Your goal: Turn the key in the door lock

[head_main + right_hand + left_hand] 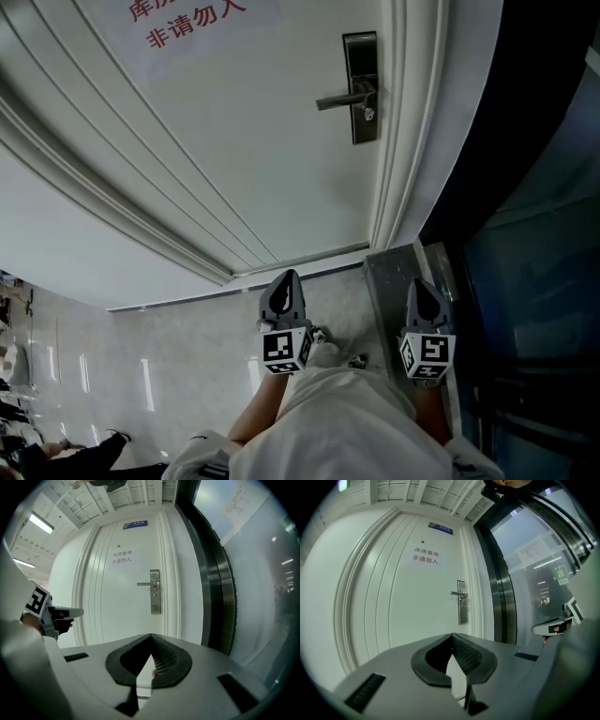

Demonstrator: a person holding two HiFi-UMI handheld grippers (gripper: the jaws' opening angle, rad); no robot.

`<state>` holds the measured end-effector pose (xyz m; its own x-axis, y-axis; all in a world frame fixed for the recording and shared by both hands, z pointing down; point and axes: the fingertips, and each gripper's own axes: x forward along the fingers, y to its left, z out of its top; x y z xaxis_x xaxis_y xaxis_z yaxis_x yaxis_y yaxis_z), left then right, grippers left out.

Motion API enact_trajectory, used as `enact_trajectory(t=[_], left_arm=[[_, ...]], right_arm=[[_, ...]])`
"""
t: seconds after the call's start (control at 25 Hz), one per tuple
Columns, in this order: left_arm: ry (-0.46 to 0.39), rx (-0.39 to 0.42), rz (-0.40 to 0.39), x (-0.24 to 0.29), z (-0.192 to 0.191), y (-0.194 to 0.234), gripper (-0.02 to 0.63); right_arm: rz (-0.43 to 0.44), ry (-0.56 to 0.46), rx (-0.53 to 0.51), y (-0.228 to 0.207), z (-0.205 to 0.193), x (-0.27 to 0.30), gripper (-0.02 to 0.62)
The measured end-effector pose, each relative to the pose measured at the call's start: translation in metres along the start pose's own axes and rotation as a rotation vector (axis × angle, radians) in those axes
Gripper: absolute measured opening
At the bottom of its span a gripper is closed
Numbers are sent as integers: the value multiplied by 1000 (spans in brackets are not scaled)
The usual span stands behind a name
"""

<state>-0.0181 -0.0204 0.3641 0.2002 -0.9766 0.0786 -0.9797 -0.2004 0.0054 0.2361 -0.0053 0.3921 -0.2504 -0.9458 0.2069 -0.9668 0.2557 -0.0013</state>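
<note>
the person's white garment (347,422) fills the bottom of the head view. just beyond it, the left hand-held gripper (286,277) and the right hand-held gripper (419,283) both have their jaws pinched together, empty, facing the white door (234,141). the key (367,113) sits in the lock plate (360,56) under the handle (336,100), well apart from both.

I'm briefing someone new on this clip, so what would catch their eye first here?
The white door fills the head view, with a notice in red characters at the top and a dark lock plate with a lever handle at upper right. The left gripper and right gripper sit low, shut and empty, short of the door.
</note>
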Motion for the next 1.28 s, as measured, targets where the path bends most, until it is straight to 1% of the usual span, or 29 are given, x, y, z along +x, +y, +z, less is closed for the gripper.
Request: enact_trajectory(t=[0.2, 0.32, 0.4, 0.52, 0.84, 1.12, 1.28], left_arm=[[7, -6, 23, 22, -3, 6, 6], [3, -13, 31, 38, -4, 9, 6], [2, -17, 28, 54, -7, 9, 6], [0, -24, 24, 78, -9, 8, 6], [-34, -54, 11, 143, 3, 8, 6], [-38, -65, -2, 192, 9, 20, 6], [-53, -77, -17, 218, 16, 30, 6]], right_arm=[[13, 0, -16, -7, 6, 17, -6], [4, 33, -70, -10, 0, 29, -6], [-4, 46, -99, -15, 0, 39, -6], [1, 47, -114, -23, 5, 52, -6], [-11, 56, -164, -45, 20, 101, -6], [19, 46, -198, -34, 39, 156, -6], [37, 40, -252, -20, 58, 187, -6]])
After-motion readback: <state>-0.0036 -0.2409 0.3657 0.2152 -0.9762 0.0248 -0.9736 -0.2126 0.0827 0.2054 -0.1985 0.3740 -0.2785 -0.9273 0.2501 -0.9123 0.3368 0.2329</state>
